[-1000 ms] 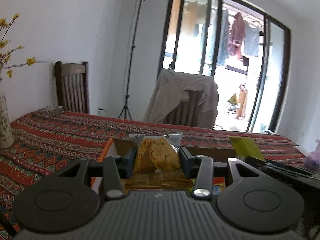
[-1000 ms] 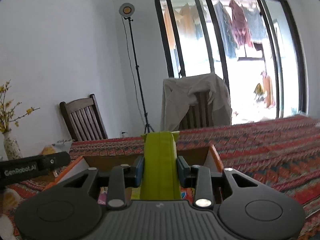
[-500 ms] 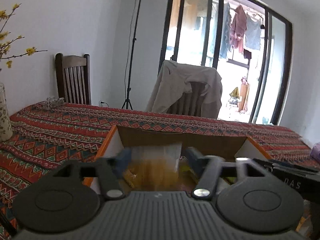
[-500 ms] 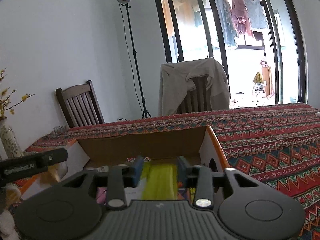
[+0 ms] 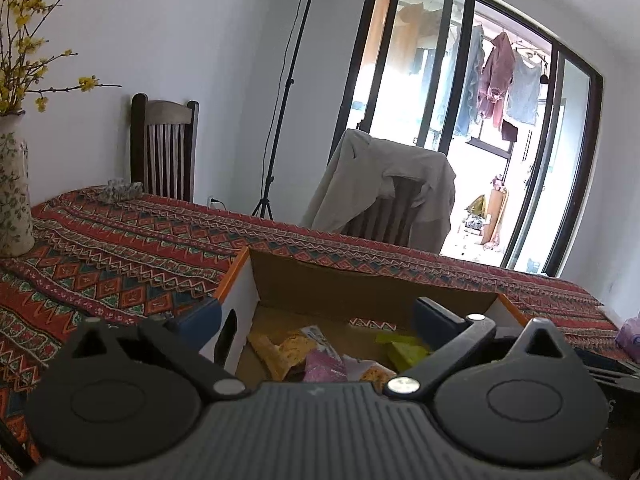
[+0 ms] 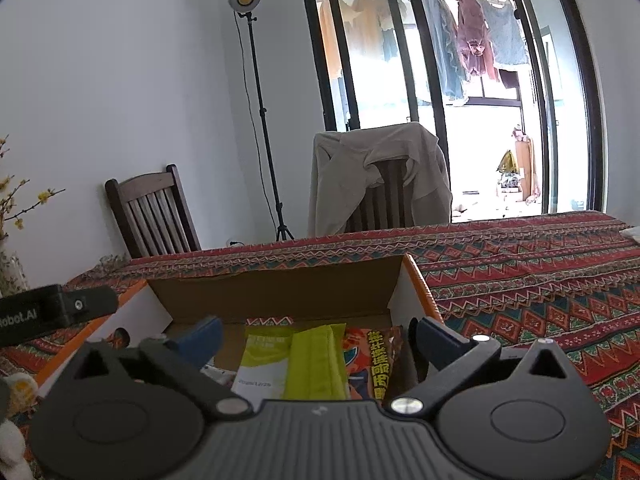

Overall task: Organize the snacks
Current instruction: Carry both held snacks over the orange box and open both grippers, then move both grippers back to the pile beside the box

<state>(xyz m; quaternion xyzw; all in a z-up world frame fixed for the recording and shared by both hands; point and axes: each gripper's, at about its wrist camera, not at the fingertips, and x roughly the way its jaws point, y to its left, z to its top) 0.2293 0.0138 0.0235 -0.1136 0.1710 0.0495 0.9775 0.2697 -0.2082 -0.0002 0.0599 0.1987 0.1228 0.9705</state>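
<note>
An open cardboard box (image 5: 360, 288) with an orange rim stands on the patterned tablecloth, right in front of both grippers. My left gripper (image 5: 316, 318) hangs over the box's left part, its jaws opening wide with nothing between them. Below it lie a clear packet of yellow crisps (image 5: 288, 348), a purple packet (image 5: 320, 366) and a green packet (image 5: 400, 350). My right gripper (image 6: 316, 334) is over the same box (image 6: 280, 296), jaws opening too, pads clear of everything. The green packet (image 6: 316, 360) rests on the box floor beneath it, next to a red packet with yellow lettering (image 6: 372, 360).
A flowered vase (image 5: 14, 192) with yellow blossoms stands at the table's left. Behind the table are a wooden chair (image 5: 164, 148), a chair draped with a beige jacket (image 5: 384, 184) and a lamp stand (image 5: 280, 120). The left gripper's body (image 6: 52, 312) shows beside the box.
Both grippers went from shut to wide open. The crisps packet dropped from the left one and the green packet from the right one; both now lie in the box.
</note>
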